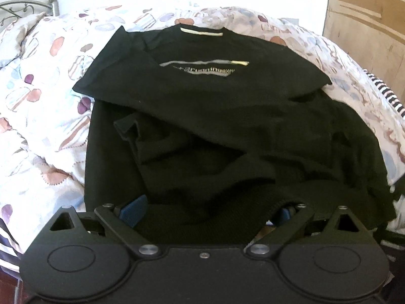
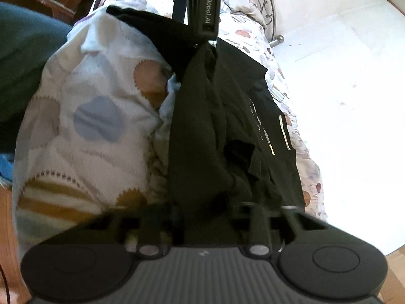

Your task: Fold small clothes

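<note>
Bed: patterned quilt (image 1: pixel 50 81), metal bedstead (image 1: pixel 52 1) at its far left corner.

Black T-shirt (image 1: pixel 202 116): lies across the middle of the quilt, collar at the far edge, sleeves and body crumpled in dark folds that are hard to separate; near hem lifted.

Left hand-held gripper (image 1: pixel 207 214): blue pads set wide, hem cloth bunched between them; pad contact hidden by the fabric, cannot tell.

Right hand-held gripper (image 2: pixel 210 215): blurred, fingertips buried in black cloth, jaws nearly closed and pinching the T-shirt.

Cardboard box (image 1: pixel 367 25): beyond the bed's far right corner, cut off.
</note>
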